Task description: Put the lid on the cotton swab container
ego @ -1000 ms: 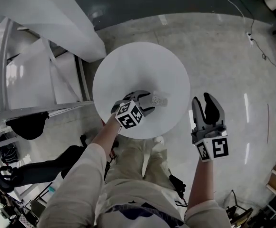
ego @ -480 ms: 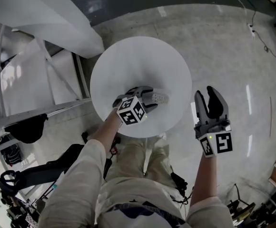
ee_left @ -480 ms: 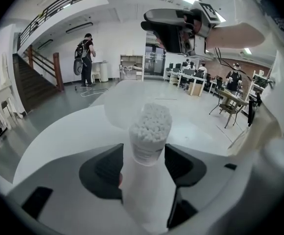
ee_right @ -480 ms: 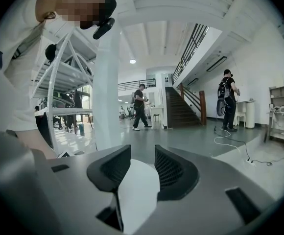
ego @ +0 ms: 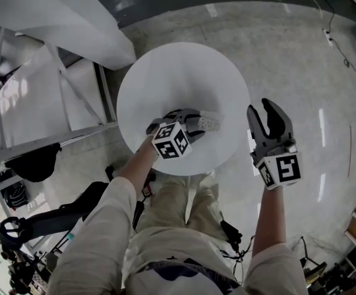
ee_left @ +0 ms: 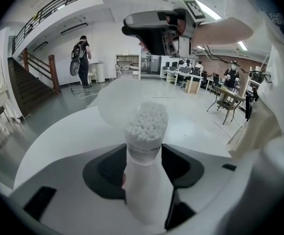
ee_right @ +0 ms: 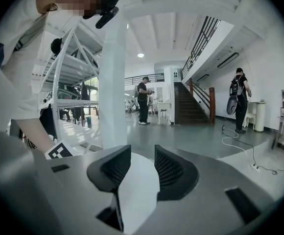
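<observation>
The open cotton swab container (ego: pixel 207 124), at frame centre, is pinched by the left gripper (ego: pixel 193 123), whose jaws have just been closing on it. The lid (ee_right: pixel 134 185) is clamped in the right gripper (ego: pixel 265 118). Swabs may be spilled if misaligned capping is forced.

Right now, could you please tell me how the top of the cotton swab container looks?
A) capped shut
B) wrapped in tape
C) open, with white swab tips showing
C: the container is uncovered, and the packed white swab tips show at its open top.
</observation>
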A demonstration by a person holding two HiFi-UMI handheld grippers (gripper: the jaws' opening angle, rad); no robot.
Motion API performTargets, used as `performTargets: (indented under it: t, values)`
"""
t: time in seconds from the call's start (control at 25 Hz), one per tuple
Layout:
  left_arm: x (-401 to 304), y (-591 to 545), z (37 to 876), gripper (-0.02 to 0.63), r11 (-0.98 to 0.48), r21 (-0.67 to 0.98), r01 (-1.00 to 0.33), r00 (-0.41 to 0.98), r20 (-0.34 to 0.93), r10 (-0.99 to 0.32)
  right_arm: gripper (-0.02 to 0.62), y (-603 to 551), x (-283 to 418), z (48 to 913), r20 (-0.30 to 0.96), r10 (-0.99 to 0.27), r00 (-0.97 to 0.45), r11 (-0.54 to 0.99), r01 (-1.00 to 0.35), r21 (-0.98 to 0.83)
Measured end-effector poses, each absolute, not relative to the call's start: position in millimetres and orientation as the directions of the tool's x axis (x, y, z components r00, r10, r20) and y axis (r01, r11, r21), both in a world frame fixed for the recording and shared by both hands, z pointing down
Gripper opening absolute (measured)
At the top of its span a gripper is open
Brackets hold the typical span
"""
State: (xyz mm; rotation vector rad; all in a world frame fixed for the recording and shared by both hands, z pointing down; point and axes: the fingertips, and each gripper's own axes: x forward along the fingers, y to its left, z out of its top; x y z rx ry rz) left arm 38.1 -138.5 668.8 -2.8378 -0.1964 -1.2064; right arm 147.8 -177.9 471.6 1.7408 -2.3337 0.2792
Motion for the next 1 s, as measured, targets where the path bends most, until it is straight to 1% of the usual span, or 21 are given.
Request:
performTargets:
  t: [0.16, 0.24, 0.44, 0.68, 0.8, 1.0]
  values:
    - [38.6, -138.9, 668.8, 0.218, -0.991, -0.005, 0.132, 0.689, 0.719, 0.088, 0.15, -194.6, 139.2, 487.0, 0.337, -0.883, -0.327, 0.352, -0.936, 0.014]
    - [38.2, -138.6, 669.1, 0.218, -0.991, -0.008, 0.13, 0.689, 0.72, 0.084, 0.132, -201.6, 129.8, 498.5, 0.38, -0.851, -0.362, 0.404, -0.914, 0.034]
    - [38.9, -139.5, 668.6, 0.217, -0.991, -0.016, 0.131, 0.688, 0.721, 0.079, 0.073, -212.5, 104.3, 539.4, 0.517, -0.718, -0.466, 0.567, -0.822, 0.048]
    - [39.2, -139.8, 668.9, 0.215, -0.992, -0.021, 0.126, 0.689, 0.721, 0.072, 0.035, -207.4, 85.0, 582.2, 0.643, -0.575, -0.506, 0.679, -0.733, 0.031]
    - [37.6, -139.7, 669.4, 0.215, -0.993, -0.02, 0.119, 0.69, 0.72, 0.068, 0.025, -199.0, 75.8, 592.5, 0.667, -0.54, -0.513, 0.7, -0.714, 0.017]
    - [34.6, -141.0, 669.5, 0.213, -0.994, -0.017, 0.109, 0.69, 0.721, 0.063, 0.011, -190.7, 67.1, 588.6, 0.663, -0.531, -0.528, 0.716, -0.697, 0.018]
